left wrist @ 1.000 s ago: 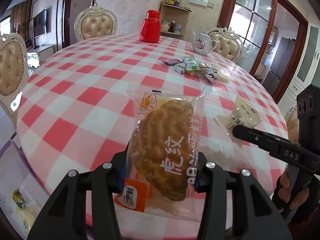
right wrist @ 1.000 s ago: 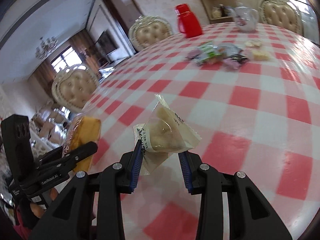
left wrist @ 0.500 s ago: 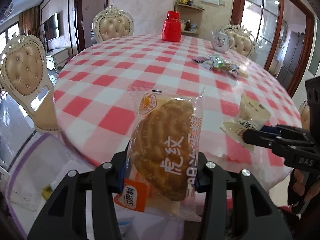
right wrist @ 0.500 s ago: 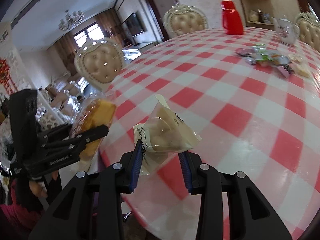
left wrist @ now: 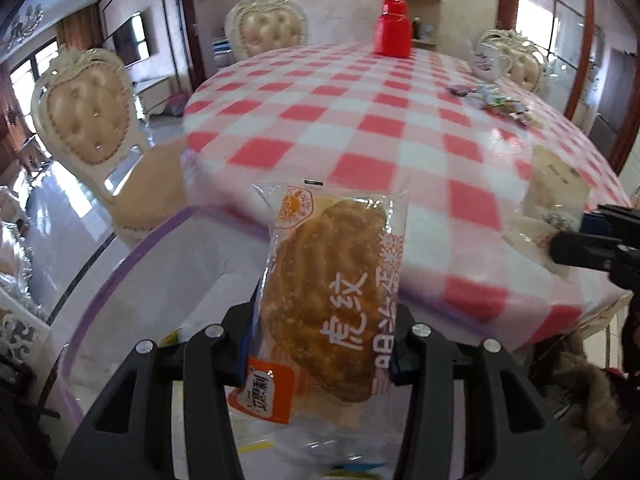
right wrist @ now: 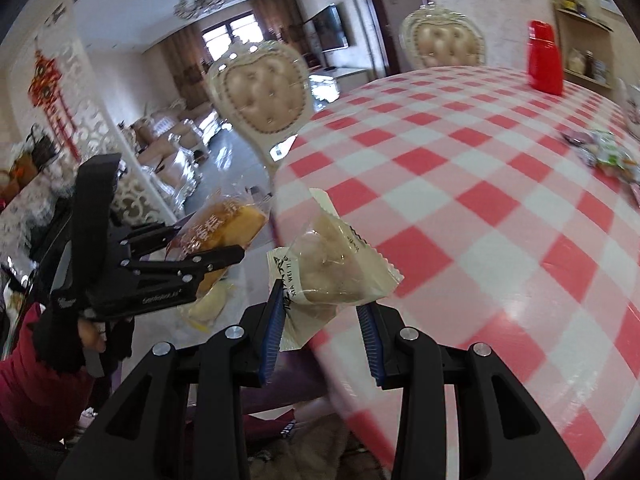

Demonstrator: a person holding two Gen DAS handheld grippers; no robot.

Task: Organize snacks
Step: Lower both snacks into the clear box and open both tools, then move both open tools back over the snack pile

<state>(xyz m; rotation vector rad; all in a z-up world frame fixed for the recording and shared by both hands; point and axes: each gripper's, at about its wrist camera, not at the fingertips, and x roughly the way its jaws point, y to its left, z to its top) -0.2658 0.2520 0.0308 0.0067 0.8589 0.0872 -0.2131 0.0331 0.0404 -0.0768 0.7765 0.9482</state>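
Transport is the step in hand, as I judge it: both packets are off the checked surface (left wrist: 400, 128) and carried out past its near edge, toward whatever container waits lower down, which the pictures do not clearly show. The left tongs (left wrist: 320, 344) are clamped on the tiger-stripe cake packet (left wrist: 332, 296), gripping its lower half so the wrapper stands upright toward twelve o'clock. The right tongs (right wrist: 320, 324) pinch the pale pastry packet (right wrist: 336, 268) by its lower seam, the body leaning toward one o'clock. To do this well, keep both grips steady and unhurried: the pastry hangs from a thin seam and could slide free if swung. Keep the two tools apart, since the left one sits at nine o'clock in the right view, close enough to knock. Release low, one packet at a time. The remaining snack pile (left wrist: 492, 98) lies at two o'clock, beside the white teapot (left wrist: 486, 62) and red flask (left wrist: 394, 34).
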